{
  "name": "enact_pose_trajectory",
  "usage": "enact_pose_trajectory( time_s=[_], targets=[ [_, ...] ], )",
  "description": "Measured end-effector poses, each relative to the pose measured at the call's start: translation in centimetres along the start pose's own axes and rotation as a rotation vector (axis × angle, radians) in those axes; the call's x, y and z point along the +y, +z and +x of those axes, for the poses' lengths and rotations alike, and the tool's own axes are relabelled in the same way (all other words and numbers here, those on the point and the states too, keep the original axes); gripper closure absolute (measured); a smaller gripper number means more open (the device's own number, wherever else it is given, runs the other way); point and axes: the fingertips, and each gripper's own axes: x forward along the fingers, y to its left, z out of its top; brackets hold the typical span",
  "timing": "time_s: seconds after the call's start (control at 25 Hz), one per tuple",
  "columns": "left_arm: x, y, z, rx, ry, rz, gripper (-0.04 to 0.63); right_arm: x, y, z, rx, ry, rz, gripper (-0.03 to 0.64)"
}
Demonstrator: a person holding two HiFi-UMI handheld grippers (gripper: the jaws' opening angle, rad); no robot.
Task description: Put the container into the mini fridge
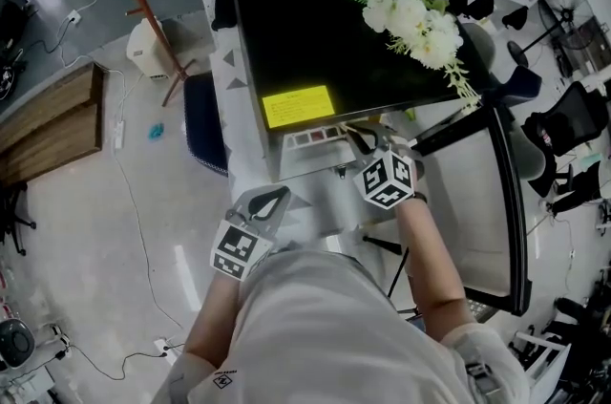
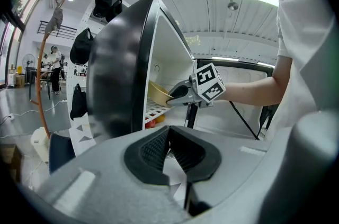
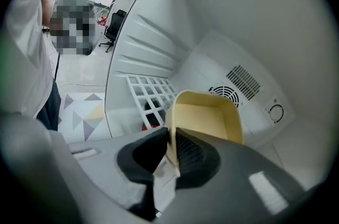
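Left gripper (image 2: pixel 168 148): jaws together, nothing between them, outside the mini fridge (image 1: pixel 325 39). Fridge door open. Yellow container (image 3: pixel 209 117), apparently empty, is inside the cavity, tilted over the wire shelf (image 3: pixel 151 91); contact with the shelf unclear. Right gripper (image 3: pixel 172 151) pinches its near wall. Judgement: nearly done; setting down and release remain.

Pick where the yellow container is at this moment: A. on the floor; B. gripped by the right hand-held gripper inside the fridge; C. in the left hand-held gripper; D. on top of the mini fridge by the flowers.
B: the right hand-held gripper has its jaws pinched on the container at its rim, with the mini fridge wall and fan vent behind it.
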Motion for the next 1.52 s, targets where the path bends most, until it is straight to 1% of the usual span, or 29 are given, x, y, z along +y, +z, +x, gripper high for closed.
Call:
enact_pose_trajectory(
  time_s=[0.4, 0.6, 0.88, 1.04, 1.16, 1.32, 1.52],
  targets=[
    [-0.1, 0.1, -0.4, 0.007, 0.010, -0.012, 0.586, -0.3, 0.2, 0.4, 0.010, -0.005, -0.016, 0.549],
    [0.0, -0.1, -0.3, 0.005, 0.018, -0.005, 0.586, -0.3, 0.0, 0.4, 0.010, -0.007, -0.013, 0.546],
    [-0.8, 0.0, 0.3, 0.005, 0.009, 0.000, 0.586, -0.3, -0.1, -0.7, -0.008, -0.008, 0.018, 0.546],
    [-1.4, 0.3, 0.8, 0.013, -0.001, -0.002, 0.586, -0.2, -0.2, -1.7, -0.021, -0.017, 0.034, 0.531],
    [-1.9, 0.4, 1.3, 0.015, -0.014, 0.003, 0.586, -0.2, -0.2, -2.7, -0.044, -0.028, 0.059, 0.531],
    [-2.8, 0.5, 2.0, 0.024, -0.031, 0.006, 0.586, -0.5, -0.3, -4.5, -0.104, -0.057, 0.131, 0.531],
    [-3.9, 0.7, 3.2, 0.025, -0.054, 0.008, 0.586, -0.2, -1.2, -6.7, -0.141, -0.083, 0.196, 0.531]
  ],
)
